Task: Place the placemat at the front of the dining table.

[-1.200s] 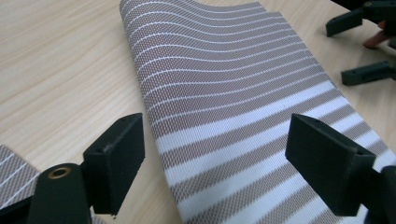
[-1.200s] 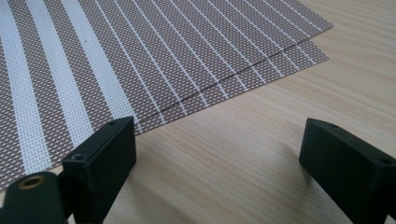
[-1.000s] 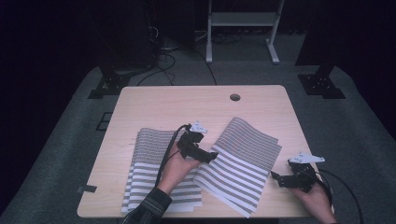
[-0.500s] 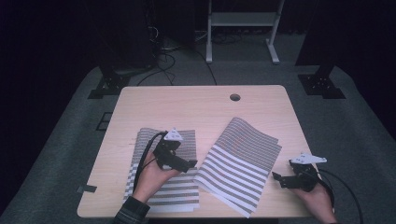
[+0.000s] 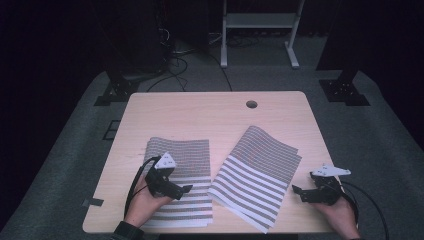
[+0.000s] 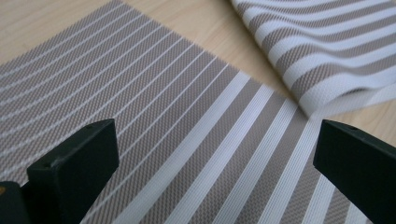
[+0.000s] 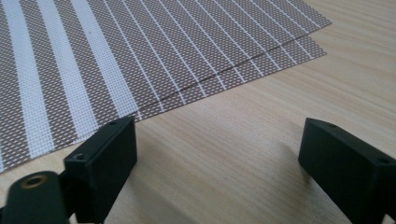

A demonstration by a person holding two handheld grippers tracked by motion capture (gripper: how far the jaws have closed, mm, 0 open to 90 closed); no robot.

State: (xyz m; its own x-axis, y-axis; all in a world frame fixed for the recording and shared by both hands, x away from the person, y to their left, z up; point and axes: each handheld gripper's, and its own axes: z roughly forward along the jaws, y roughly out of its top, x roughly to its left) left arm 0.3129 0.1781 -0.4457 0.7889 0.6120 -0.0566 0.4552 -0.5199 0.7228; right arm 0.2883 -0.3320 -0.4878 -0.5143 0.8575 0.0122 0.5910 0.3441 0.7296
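Left gripper (image 5: 186,189): jaws wide apart, nothing between, just been opening; hovering low over left mat (image 5: 177,160), pointing right toward the gap between the mats. Left mat flat on table (image 5: 200,112), long axis running away from the person, fine white lines at the far half, broad white bands at the near half. Woven mesh, stiff-looking, thin.

Right gripper (image 5: 296,191): jaws also spread, empty, over bare wood just right of right mat (image 5: 260,175), pointing left at its near right corner. Right mat skewed, long axis tilted toward far right; two layers stacked, edges slightly offset in right gripper view (image 7: 224,74). Right gripper the nearer to that doubled edge; left gripper well apart from it.
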